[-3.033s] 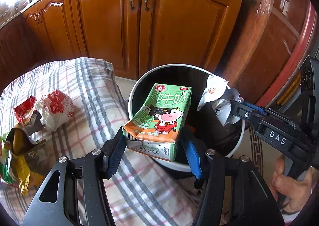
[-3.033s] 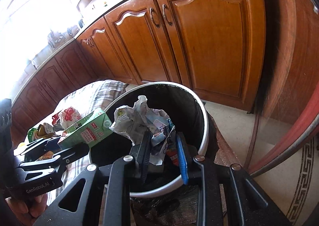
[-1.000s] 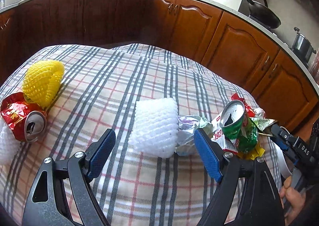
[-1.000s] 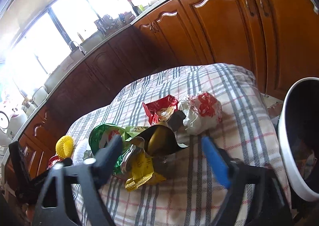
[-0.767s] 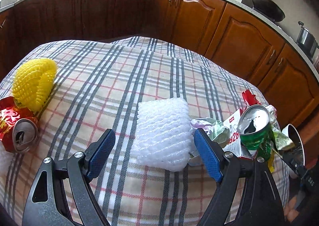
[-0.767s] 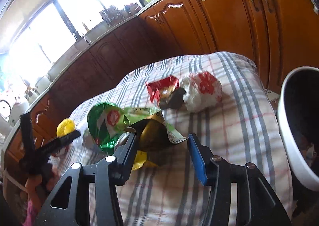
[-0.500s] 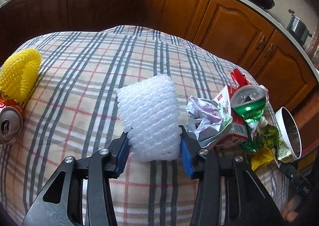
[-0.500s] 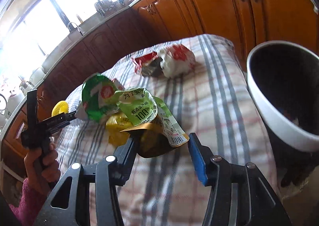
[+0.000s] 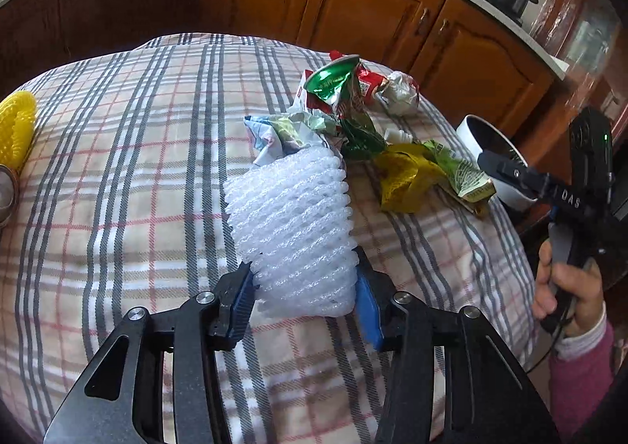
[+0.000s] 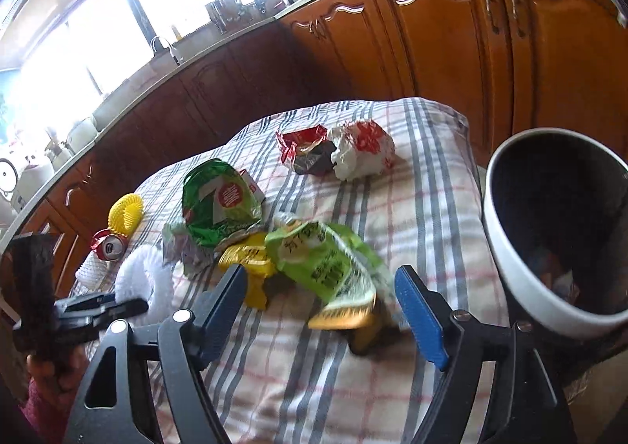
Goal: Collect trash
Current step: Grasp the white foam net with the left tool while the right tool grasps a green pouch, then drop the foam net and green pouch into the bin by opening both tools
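Left wrist view: foam net clamped, ready to carry to the bin.

Nearest, the left gripper (image 9: 304, 297) squeezes the white foam net (image 9: 292, 224) at its lower end, above the plaid cloth (image 9: 117, 169). It looks light, soft and springy, so a mid-body pinch should hold. Beyond, the right gripper (image 10: 320, 297) stands spread wide around the green wrapper (image 10: 325, 263), crinkly and probably slippery. Farthest, the trash bin (image 10: 506, 248) waits at the table's edge.

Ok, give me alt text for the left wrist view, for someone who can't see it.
The left hand-held gripper clamps a white foam net sleeve above a plaid tablecloth. Crumpled wrappers lie beyond, with the right hand-held gripper and a white-rimmed bin at right.
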{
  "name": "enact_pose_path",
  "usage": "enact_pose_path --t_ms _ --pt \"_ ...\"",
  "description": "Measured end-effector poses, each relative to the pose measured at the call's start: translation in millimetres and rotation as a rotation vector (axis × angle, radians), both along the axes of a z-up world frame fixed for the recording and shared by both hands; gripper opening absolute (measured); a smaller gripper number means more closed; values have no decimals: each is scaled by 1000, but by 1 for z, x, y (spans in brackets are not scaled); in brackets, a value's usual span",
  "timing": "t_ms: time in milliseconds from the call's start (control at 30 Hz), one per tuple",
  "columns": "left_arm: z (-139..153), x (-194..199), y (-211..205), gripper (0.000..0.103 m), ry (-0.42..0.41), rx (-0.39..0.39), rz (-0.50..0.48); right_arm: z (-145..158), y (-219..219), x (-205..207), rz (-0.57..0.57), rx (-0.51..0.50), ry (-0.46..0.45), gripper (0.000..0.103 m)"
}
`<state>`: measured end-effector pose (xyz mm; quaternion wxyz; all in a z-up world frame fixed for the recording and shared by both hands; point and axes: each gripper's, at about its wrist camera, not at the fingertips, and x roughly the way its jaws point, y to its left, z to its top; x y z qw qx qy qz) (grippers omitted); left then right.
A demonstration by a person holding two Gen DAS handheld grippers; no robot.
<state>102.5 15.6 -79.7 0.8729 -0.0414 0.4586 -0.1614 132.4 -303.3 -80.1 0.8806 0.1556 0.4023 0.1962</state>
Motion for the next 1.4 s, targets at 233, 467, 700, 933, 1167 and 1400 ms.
enact_pose_path --t_ms 233,467,700,933,1167,1400 --pt "-6 13 -2 61 -22 38 69 -24 8 34 86 -69 87 61" --pt "-6 12 4 34 -33 13 97 -32 14 17 95 -39 93 8" --pt "21 -17 -32 32 -104 -22 -33 -16 -4 -13 32 22 42 6" --pt "26 -15 -89 32 -102 -25 -157 -3 -38 -38 -57 60 2 6" --pt "28 2 -143 32 -88 -15 -246 5 -85 -48 -166 62 -17 6" --pt "37 18 -196 32 -93 -11 -321 13 -130 -55 -270 40 -38 6"
